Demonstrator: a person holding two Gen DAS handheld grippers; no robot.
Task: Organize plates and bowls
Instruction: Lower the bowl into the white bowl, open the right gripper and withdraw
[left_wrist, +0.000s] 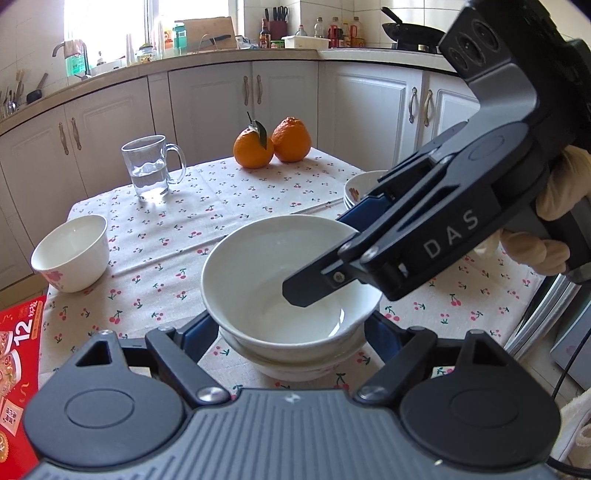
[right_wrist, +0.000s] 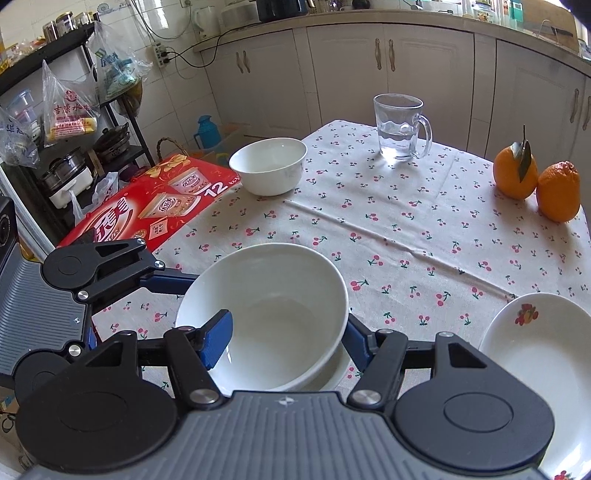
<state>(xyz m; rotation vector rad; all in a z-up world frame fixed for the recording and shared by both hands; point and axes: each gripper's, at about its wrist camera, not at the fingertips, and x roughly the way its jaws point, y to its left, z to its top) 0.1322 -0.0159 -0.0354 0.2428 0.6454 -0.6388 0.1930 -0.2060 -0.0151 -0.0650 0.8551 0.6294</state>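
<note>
A large white bowl (left_wrist: 280, 273) (right_wrist: 266, 314) sits nested on a second white bowl (left_wrist: 295, 363) near the table's front. My right gripper (left_wrist: 325, 258) (right_wrist: 284, 332) straddles the top bowl's rim, one finger inside and one outside; whether it pinches the rim does not show. My left gripper (left_wrist: 291, 336) is open, its fingers either side of the stacked bowls; it also shows at the left of the right wrist view (right_wrist: 147, 273). A small white bowl (left_wrist: 70, 253) (right_wrist: 269, 165) stands at the table's far left edge. A stack of flowered plates (left_wrist: 356, 188) (right_wrist: 539, 354) lies to the right.
A glass mug of water (left_wrist: 151, 168) (right_wrist: 400, 127) and two oranges (left_wrist: 271, 144) (right_wrist: 535, 181) stand at the back of the cherry-print tablecloth (left_wrist: 229, 206). A red box (left_wrist: 18, 369) (right_wrist: 155, 206) sits beside the table's left edge. Kitchen cabinets lie behind.
</note>
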